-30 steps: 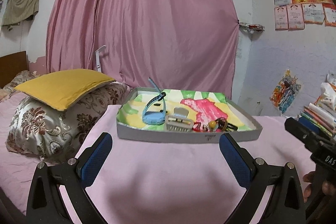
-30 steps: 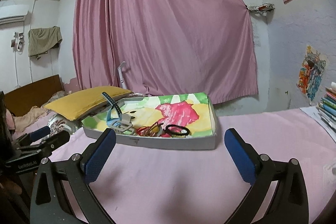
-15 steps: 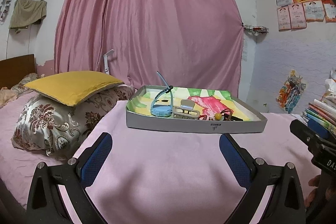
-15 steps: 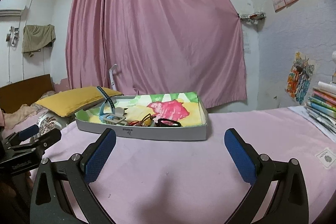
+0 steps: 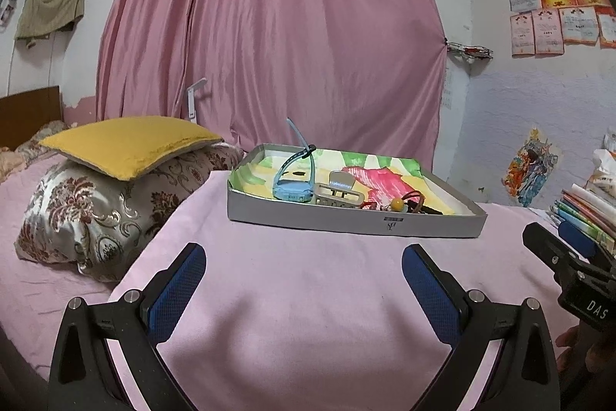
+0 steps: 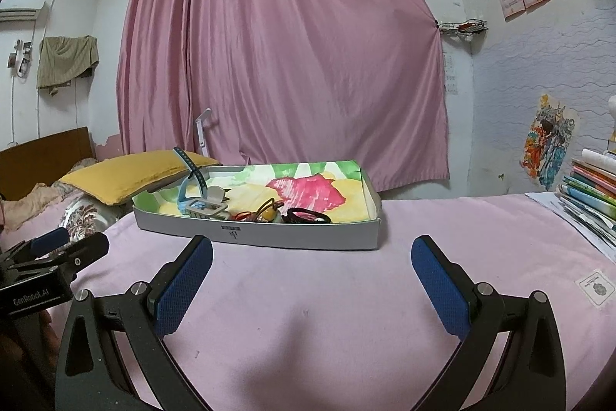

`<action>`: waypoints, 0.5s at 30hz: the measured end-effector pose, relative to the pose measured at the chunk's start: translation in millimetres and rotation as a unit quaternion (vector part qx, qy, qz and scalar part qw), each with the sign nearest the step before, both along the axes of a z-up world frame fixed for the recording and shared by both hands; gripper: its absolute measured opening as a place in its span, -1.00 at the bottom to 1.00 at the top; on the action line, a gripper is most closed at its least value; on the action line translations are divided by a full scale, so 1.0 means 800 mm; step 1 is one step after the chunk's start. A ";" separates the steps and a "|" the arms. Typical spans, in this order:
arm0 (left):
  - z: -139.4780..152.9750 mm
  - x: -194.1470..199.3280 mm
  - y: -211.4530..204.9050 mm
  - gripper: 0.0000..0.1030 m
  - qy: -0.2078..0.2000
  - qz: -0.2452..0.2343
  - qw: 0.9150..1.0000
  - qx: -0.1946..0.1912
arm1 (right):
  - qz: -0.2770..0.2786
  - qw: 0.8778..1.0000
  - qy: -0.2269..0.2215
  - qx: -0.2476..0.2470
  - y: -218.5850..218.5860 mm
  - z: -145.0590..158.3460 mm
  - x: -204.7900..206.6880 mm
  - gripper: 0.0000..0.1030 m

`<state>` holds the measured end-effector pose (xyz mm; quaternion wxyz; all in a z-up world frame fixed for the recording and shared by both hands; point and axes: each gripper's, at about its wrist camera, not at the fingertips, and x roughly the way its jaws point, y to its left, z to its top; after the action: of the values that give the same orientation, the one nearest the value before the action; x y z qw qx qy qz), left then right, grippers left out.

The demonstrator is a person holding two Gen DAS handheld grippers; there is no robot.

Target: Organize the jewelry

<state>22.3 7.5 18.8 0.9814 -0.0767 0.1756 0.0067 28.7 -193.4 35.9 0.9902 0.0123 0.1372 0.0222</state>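
Observation:
A grey shallow box with a painted floral lining sits on the pink bed cover; it also shows in the right wrist view. Inside lie a blue watch, a beige hair clip, and hair ties with a yellow bead. In the right wrist view I see the watch, the clip and black hair ties. My left gripper is open and empty, short of the box. My right gripper is open and empty, also short of the box.
A yellow cushion on a patterned pillow lies left of the box. A stack of books stands at the right, with a small card on the cover. A pink curtain hangs behind.
Both grippers dropped low, then rose slightly, so the box now appears a little more from above. Both stay open and empty. Box contents have not moved.

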 end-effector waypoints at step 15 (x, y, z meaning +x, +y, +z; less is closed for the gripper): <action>-0.001 0.002 0.000 0.98 0.008 -0.001 1.000 0.000 | 0.002 1.000 0.010 0.000 -0.001 0.000 0.000 0.97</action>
<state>24.1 7.8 18.0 0.9799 -0.0767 0.1839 0.0063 29.0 -194.1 36.2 0.9887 0.0122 0.1473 0.0243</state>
